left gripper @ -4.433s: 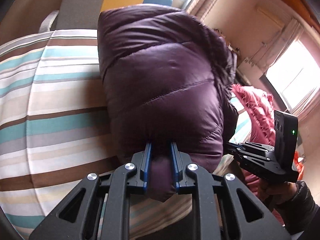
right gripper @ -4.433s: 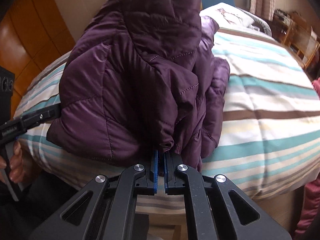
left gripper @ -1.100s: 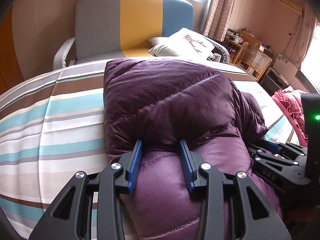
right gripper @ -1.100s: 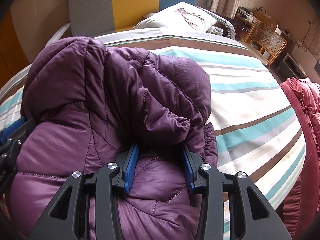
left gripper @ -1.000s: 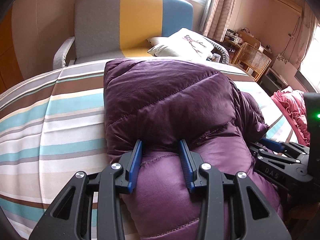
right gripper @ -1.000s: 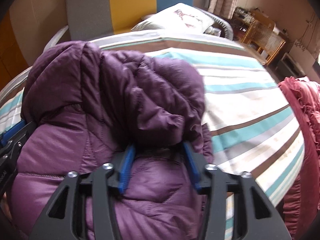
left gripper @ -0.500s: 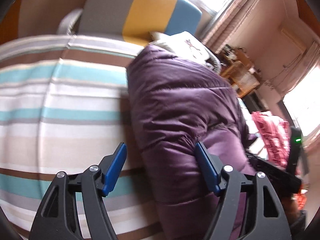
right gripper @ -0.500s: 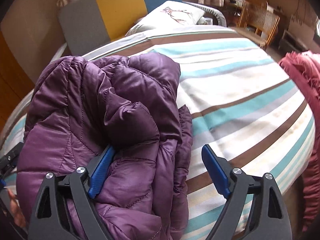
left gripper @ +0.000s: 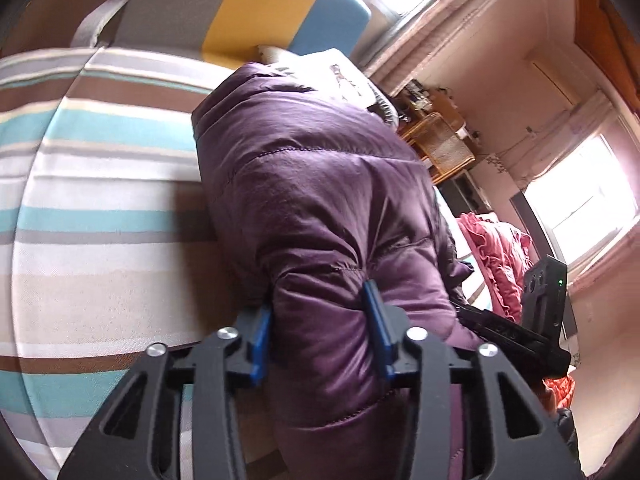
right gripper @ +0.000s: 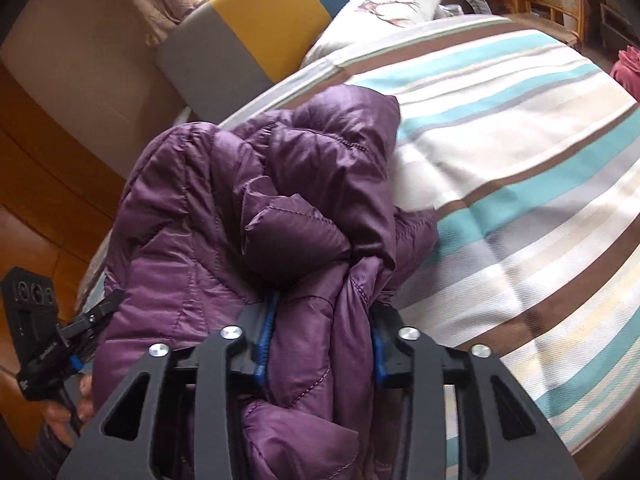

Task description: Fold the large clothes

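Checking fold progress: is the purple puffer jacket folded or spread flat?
Folded: the purple quilted puffer jacket lies bunched in doubled layers on the striped bedspread, not spread. How neat the fold is, cannot tell.

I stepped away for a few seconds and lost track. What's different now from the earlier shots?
Half a second ago both grippers gaped open beside the purple jacket. Now the left gripper and right gripper have narrowed onto thick folds of it at its near edge. The jacket remains bunched on the striped bedspread.

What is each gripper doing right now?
Left gripper: closed on the puffy purple quilted jacket.
Right gripper: closed on the same jacket.
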Demonstrator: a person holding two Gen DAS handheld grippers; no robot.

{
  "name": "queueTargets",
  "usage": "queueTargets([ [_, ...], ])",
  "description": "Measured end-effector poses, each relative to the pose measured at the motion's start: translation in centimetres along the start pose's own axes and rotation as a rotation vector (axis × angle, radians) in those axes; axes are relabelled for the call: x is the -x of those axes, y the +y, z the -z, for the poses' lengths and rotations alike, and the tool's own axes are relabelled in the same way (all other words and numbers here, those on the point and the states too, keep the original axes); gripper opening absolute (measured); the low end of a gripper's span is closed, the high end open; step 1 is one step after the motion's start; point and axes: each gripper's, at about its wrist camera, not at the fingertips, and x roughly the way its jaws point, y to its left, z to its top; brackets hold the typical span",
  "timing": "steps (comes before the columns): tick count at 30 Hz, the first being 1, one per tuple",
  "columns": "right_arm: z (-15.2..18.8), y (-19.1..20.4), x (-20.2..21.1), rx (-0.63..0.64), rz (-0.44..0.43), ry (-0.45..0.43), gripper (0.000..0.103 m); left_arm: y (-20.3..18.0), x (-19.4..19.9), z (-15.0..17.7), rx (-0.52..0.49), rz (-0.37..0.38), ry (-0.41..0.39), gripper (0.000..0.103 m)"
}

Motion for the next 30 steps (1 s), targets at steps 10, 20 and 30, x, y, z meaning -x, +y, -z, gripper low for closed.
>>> queueTargets([
  [10,1.4,6.1,-0.1,0.074,-0.109,0.006,0.023,2.4,7.0,1.0,-0.018,-0.011,-0.082,0.035],
  [20,0.4,21.0,-5.2,0.274,-0.252,0.06,0.023,9.6,18.5,-0.8,0.015,-0.158,-0.255,0.035],
  [30,-1.8,34.0,-12.0,0.425,-0.336,0.12,0.023,18.7,26.2,-3.3,0.117,-0.294,-0.361,0.035],
])
